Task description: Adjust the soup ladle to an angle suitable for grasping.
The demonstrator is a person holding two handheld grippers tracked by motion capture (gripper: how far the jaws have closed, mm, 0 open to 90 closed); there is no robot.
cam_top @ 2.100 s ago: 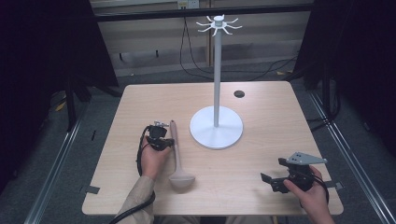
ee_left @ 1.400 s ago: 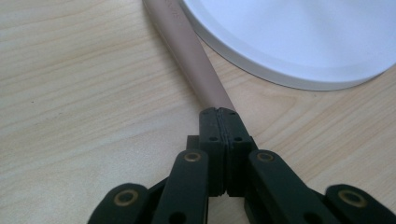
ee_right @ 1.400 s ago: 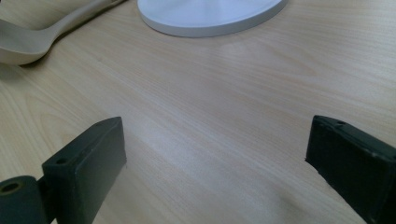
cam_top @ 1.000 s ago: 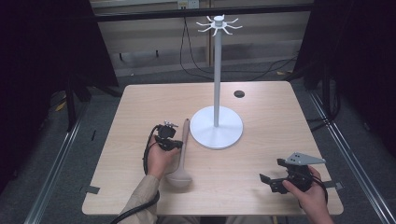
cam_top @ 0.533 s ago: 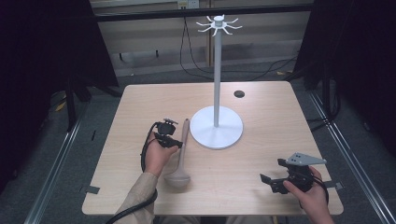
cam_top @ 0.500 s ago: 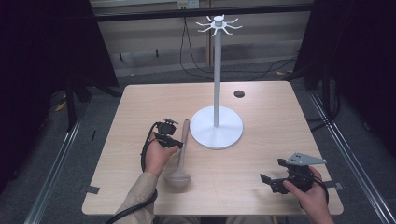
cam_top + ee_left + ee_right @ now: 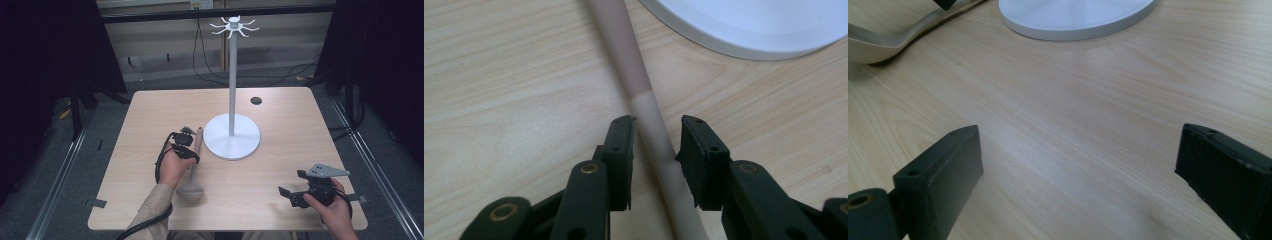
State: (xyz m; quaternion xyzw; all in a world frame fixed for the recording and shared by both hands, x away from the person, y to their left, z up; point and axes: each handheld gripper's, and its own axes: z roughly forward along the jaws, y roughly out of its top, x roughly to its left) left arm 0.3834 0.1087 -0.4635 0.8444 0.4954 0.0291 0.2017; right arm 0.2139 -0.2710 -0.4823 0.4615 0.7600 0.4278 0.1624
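Left hand-held gripper straddles the handle of the spoon, one jaw on each side with a sliver of gap showing, so it is released and not yet pinching. The spoon lies flat on the counter, its handle tip just beside the base of the stand and its bowl nearer the person. It looks like a light, stiff utensil with a smooth matte handle, round enough to roll or twist between flat pads. Where the jaws sit now, toward the upper part of the handle, seems a fair place to grip, though the bowl end would then hang heavier and could tip down. The left hand lies low over the counter, forearm coming in from the bottom edge, jaws pointing away toward the stand. Right hand-held gripper rests near the counter's near right corner, jaws spread wide over bare wood, grasping nothing.
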